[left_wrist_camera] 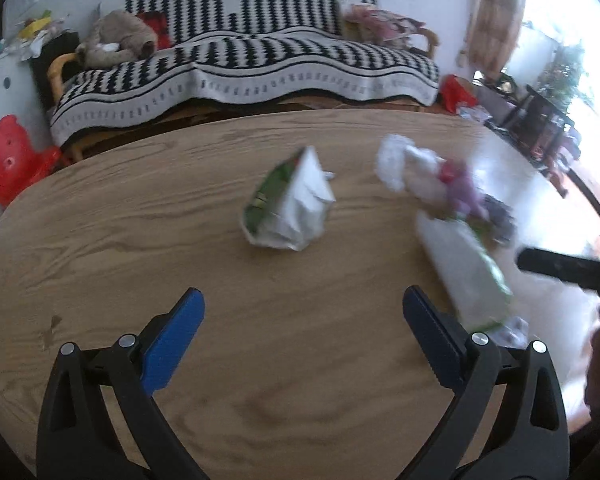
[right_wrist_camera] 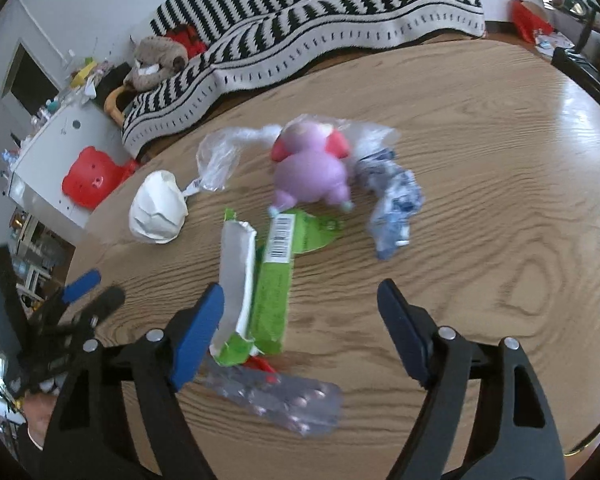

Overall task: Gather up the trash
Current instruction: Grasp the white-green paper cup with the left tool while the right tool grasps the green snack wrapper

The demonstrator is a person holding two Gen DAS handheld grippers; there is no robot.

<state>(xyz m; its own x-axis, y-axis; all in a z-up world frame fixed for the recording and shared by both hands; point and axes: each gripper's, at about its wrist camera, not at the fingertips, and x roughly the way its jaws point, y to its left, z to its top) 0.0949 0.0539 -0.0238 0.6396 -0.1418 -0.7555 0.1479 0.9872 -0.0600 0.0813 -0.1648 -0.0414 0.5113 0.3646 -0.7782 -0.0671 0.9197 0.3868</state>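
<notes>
A crumpled white and green wrapper (left_wrist_camera: 290, 206) lies mid-table ahead of my open, empty left gripper (left_wrist_camera: 302, 304); it shows as a white ball in the right wrist view (right_wrist_camera: 158, 208). A torn green carton (right_wrist_camera: 260, 280) lies just ahead of my open, empty right gripper (right_wrist_camera: 300, 300), near its left finger; it also shows in the left wrist view (left_wrist_camera: 468, 272). A clear blister pack (right_wrist_camera: 276, 400) lies below the right gripper's fingers. A purple toy (right_wrist_camera: 310, 170), a clear plastic bag (right_wrist_camera: 220, 156) and a crumpled blue and white wrapper (right_wrist_camera: 392, 204) lie farther back.
All of this sits on an oval wooden table (right_wrist_camera: 500, 200). Behind it stand a sofa with a black and white throw (left_wrist_camera: 244, 60), a red plastic stool (left_wrist_camera: 8, 160) and a white cabinet (right_wrist_camera: 60, 152). My left gripper shows at the left in the right wrist view (right_wrist_camera: 76, 300).
</notes>
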